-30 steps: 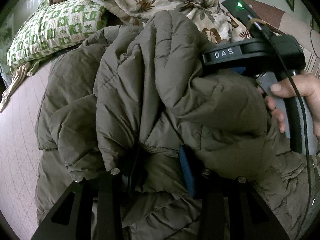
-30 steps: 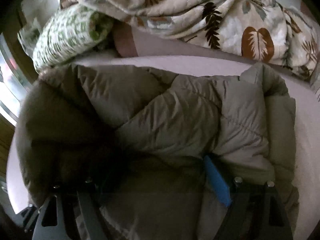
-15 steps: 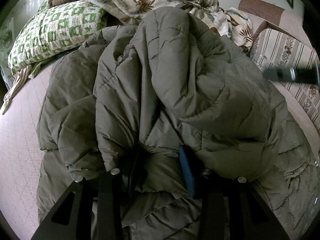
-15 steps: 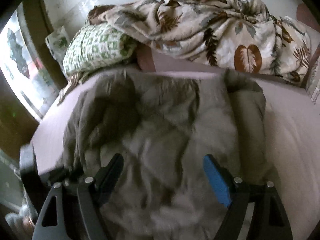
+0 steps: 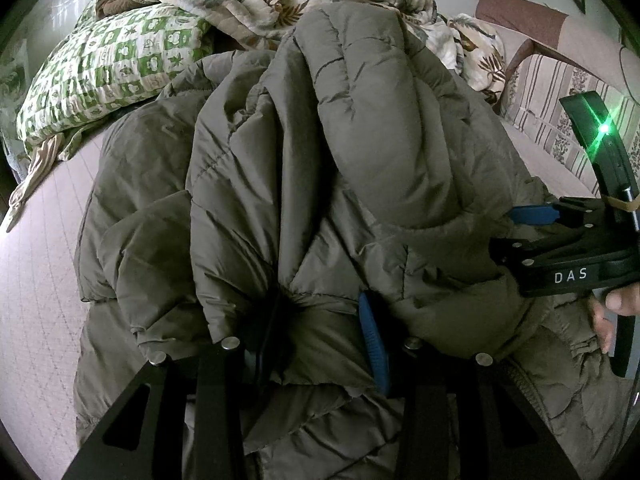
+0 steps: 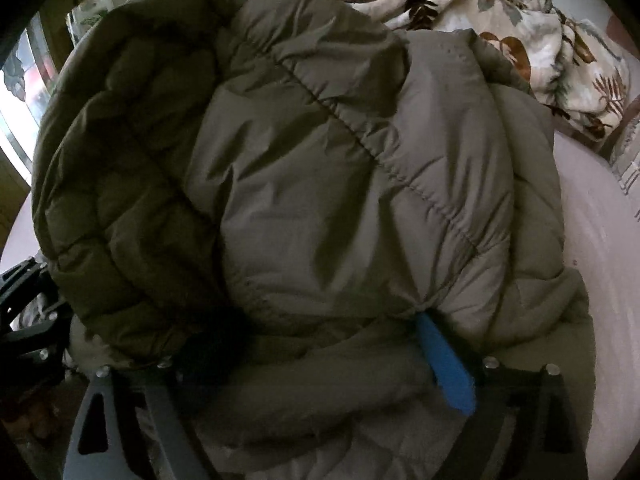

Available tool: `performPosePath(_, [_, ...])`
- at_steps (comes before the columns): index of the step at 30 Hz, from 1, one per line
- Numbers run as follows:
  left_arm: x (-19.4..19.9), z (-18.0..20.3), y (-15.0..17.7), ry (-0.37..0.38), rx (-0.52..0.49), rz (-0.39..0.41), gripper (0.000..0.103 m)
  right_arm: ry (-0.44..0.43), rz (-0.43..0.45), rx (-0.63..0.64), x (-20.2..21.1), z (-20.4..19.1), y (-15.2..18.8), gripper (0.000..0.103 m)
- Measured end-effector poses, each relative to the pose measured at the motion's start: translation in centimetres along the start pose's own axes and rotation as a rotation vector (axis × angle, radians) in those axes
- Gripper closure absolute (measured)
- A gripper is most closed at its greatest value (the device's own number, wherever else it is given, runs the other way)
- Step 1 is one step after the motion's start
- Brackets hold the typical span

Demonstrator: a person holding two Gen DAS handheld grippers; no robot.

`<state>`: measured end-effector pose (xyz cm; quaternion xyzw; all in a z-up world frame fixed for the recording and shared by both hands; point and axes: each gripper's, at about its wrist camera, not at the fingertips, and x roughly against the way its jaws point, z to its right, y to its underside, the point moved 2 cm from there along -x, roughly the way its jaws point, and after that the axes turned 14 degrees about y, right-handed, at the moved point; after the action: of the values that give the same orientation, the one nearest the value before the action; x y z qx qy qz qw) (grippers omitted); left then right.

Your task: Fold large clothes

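Item: olive-green quilted padded coat [image 5: 320, 184], lying bunched on the pale pink bed [image 5: 36, 280], its long axis running from the near edge toward the head end.

Left gripper [image 5: 320, 332]: its fingers are clamping a thick fold of the coat at the near edge, black finger [image 5: 268, 332] and blue pad [image 5: 374, 344] pressing in from either side.

Right gripper [image 6: 328, 352]: its fingers have just been opening wider and are standing apart, with a bulging fold of coat lying between them; whether the blue pad [image 6: 444, 364] is pressing cannot be told. In the left wrist view it is entering from the right edge, just beside the coat's hump, held by a hand [image 5: 612, 312].

Judgement: the right gripper is nearer the loose upper fold.

Surroundings: green-and-white patterned pillow [image 5: 104, 80] and leaf-print cream blanket [image 5: 280, 4] at the head of the bed; striped upholstered sofa [image 5: 560, 92] beyond the right edge.
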<state>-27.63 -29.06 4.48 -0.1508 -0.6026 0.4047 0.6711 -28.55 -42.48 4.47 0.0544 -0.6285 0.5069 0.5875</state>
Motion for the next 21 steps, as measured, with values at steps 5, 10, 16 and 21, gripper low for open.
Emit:
performPosePath(5, [0.0, 0.0, 0.0, -0.004, -0.002, 0.000, 0.063, -0.001, 0.016, -0.002, 0.4, 0.8, 0.4, 0.009])
performPosePath(10, [0.1, 0.2, 0.1, -0.011, -0.006, 0.004, 0.063, 0.025, 0.040, 0.008, 1.9, 0.2, 0.7, 0.009])
performPosePath(16, [0.4, 0.5, 0.2, -0.015, -0.023, 0.027, 0.060, -0.004, 0.075, -0.039, 4.8, 1.2, 1.6, 0.009])
performPosePath(21, [0.6, 0.7, 0.1, -0.019, -0.033, 0.034, 0.056, -0.014, 0.094, -0.077, 7.0, 2.8, 2.3, 0.009])
